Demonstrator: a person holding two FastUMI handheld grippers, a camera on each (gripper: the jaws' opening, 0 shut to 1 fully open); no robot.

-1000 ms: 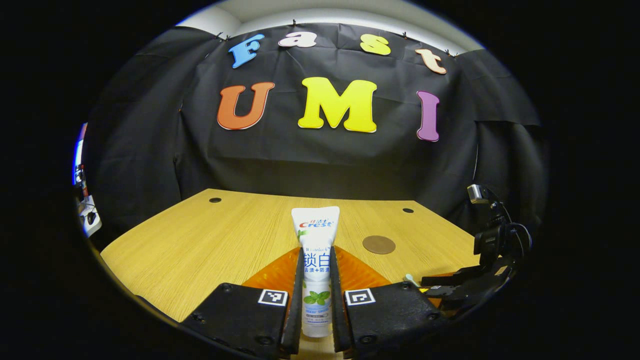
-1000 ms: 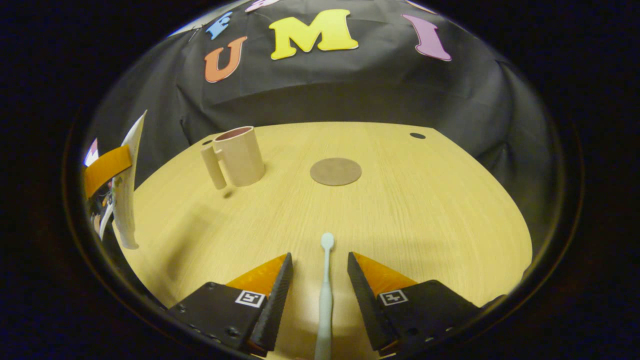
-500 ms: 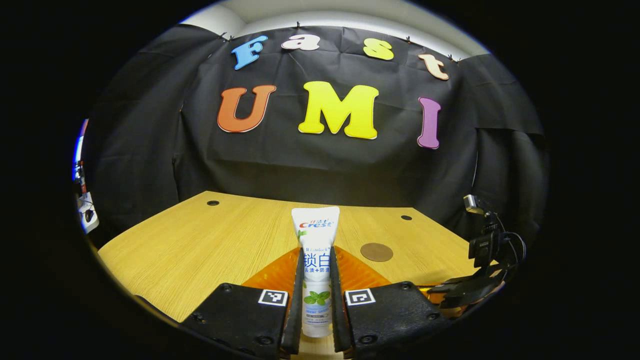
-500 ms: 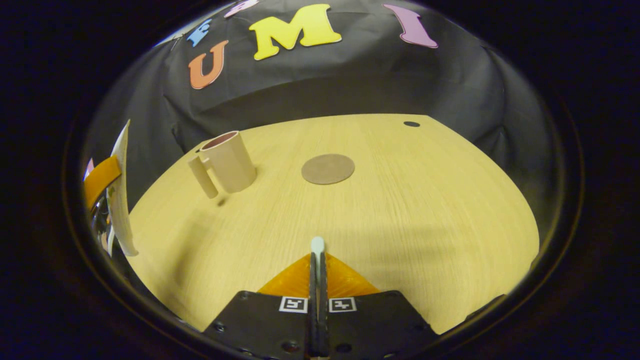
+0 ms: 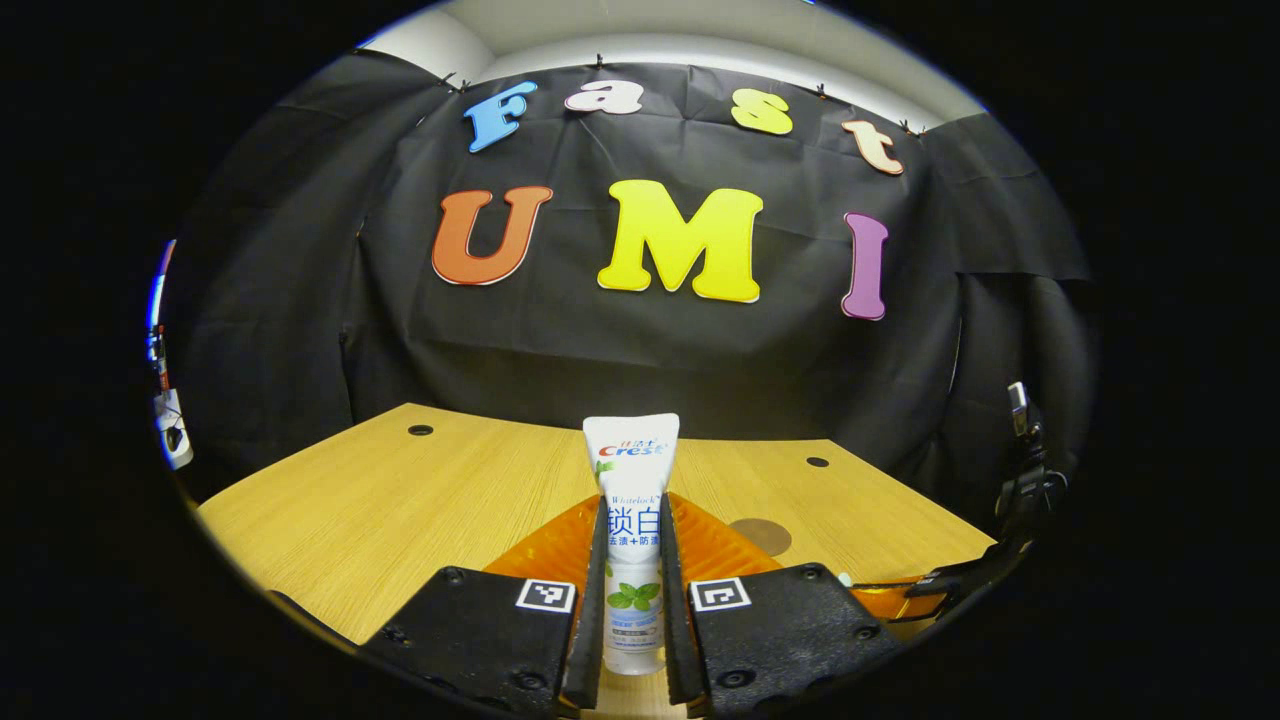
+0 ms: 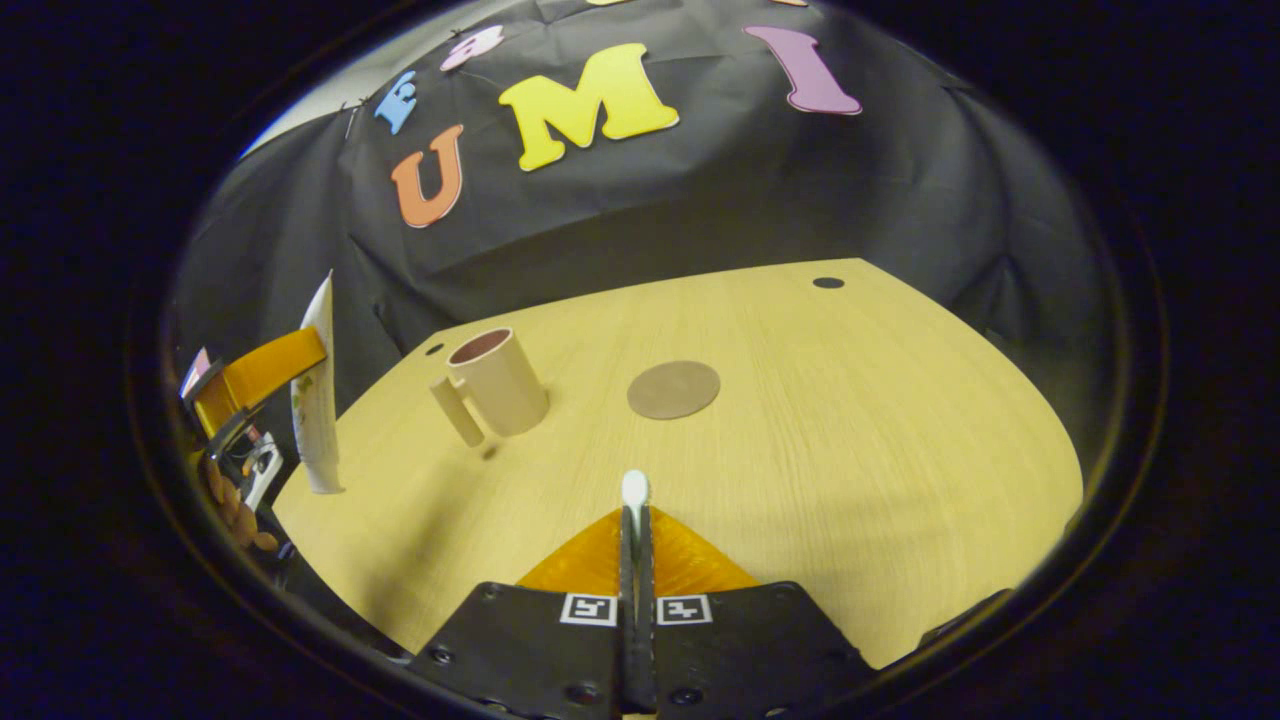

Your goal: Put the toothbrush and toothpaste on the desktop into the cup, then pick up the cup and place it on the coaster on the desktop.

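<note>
Between left gripper (image 5: 632, 560) fingers, upright white toothpaste (image 5: 631, 480).

A pale wooden bench (image 5: 400, 500) with visible grain spreads out ahead of me, with two small dark round holes (image 5: 421, 430) near its far corners. Wrinkled black cloth (image 5: 600, 340) hangs behind and around it as the booth wall. Above the cloth runs a strip of light-coloured wall (image 5: 700, 40), brightly lit.
</note>
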